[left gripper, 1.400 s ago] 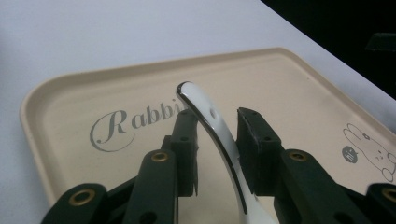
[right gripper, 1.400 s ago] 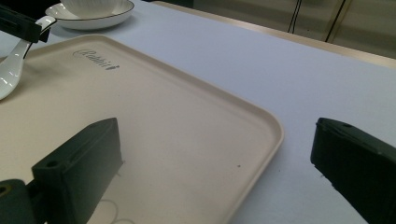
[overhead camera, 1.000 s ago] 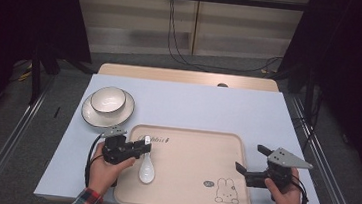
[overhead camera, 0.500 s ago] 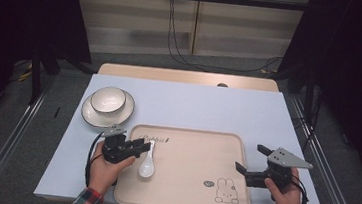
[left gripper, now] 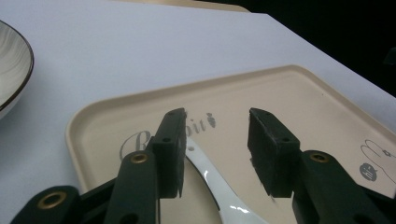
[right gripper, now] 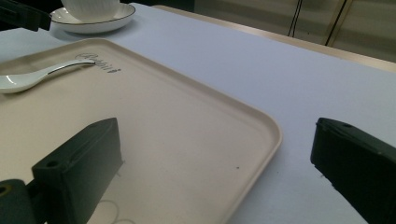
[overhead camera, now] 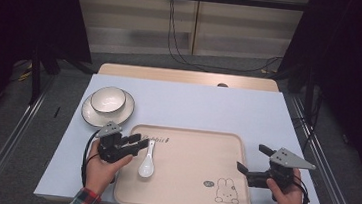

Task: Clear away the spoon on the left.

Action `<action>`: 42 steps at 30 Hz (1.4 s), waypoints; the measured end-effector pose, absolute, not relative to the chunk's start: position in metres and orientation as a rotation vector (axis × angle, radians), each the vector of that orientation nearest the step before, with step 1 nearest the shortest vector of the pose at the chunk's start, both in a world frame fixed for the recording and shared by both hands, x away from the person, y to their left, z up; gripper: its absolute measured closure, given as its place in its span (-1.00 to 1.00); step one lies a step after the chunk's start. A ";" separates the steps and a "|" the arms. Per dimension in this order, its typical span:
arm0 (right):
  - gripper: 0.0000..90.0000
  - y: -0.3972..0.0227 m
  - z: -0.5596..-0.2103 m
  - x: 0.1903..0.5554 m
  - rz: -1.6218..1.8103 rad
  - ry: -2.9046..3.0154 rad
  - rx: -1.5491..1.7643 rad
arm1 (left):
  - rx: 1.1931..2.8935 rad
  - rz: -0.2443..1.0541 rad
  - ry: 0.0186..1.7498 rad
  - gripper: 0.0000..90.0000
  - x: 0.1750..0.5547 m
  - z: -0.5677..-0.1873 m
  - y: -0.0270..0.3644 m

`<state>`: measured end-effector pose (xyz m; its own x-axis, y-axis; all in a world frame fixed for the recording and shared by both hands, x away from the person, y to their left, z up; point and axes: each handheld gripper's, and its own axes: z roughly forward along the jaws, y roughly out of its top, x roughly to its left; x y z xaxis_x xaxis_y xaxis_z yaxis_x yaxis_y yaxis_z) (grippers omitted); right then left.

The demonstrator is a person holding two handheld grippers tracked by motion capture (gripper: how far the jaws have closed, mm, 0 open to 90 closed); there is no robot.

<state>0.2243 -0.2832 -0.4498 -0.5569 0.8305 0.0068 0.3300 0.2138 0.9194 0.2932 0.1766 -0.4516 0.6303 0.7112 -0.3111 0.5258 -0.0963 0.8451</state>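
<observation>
High view first: I have the left gripper (overhead camera: 137, 141) at the near-left corner of the cream plastic tray with the rabbit drawing (overhead camera: 196, 184), its jaws pointing across the tray edge toward the handle of the white ceramic spoon (overhead camera: 146, 161). The spoon lies flat on the tray, bowl end toward me, handle running up toward the printed lettering. In the left gripper view the two black jaws stand apart with the spoon (left gripper: 219, 193) handle passing between and below them; I see a gap on both sides, so nothing is clamped. Whether the pads have come down level with the handle is hard for me to judge from this angle, though they look slightly above it.

My right gripper (overhead camera: 251, 161) sits at the tray's right edge, jaws wide apart, one over the tray (right gripper: 196, 135) floor and one out over the pale blue table top (right gripper: 289, 74), straddling the rim without pinching it.

The white ribbed bowl on its black-rimmed white saucer (overhead camera: 108, 105) stands off the tray, beyond its far-left corner, untouched.

As I judge it, the work is at an early stage: the spoon is lined up for a grasp but not taken. Closing, lifting and carrying it are all left.
</observation>
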 end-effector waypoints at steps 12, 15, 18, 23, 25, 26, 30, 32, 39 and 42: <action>-0.97 -0.287 -0.448 0.223 1.340 1.985 1.068 | 1.744 0.273 0.917 0.06 0.290 -0.441 0.183; -0.97 -0.288 -0.448 0.222 1.341 1.980 1.076 | 1.732 0.273 0.913 0.02 0.290 -0.440 0.186; -0.98 -0.289 -0.447 0.222 1.344 1.979 1.077 | 1.731 0.298 0.919 -0.03 0.289 -0.439 0.187; -0.98 -0.292 -0.446 0.222 1.356 1.965 1.085 | 1.732 0.319 0.909 -0.14 0.289 -0.437 0.192; -0.98 -0.292 -0.446 0.221 1.354 1.965 1.084 | 1.728 0.325 0.903 -0.18 0.288 -0.436 0.194; -0.98 -0.293 -0.446 0.221 1.353 1.964 1.084 | 1.725 0.319 0.896 -0.22 0.289 -0.436 0.195; -0.98 -0.295 -0.446 0.221 1.351 1.959 1.083 | 1.721 0.341 0.900 -0.32 0.289 -0.434 0.199; -0.98 -0.296 -0.446 0.221 1.354 1.965 1.083 | 1.712 0.337 0.898 -0.36 0.289 -0.434 0.202; -0.98 -0.299 -0.445 0.220 1.355 1.956 1.088 | 1.702 0.359 0.867 -0.50 0.289 -0.430 0.207; -0.98 -0.300 -0.445 0.220 1.356 1.955 1.090 | 1.702 0.387 0.851 -0.58 0.288 -0.430 0.209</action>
<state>0.2197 -0.2997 -0.4449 -0.5421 0.8398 0.0284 0.3209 0.1757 0.9307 0.2885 0.2093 -0.4302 0.6842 0.7091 -0.1705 0.3376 -0.1008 0.9359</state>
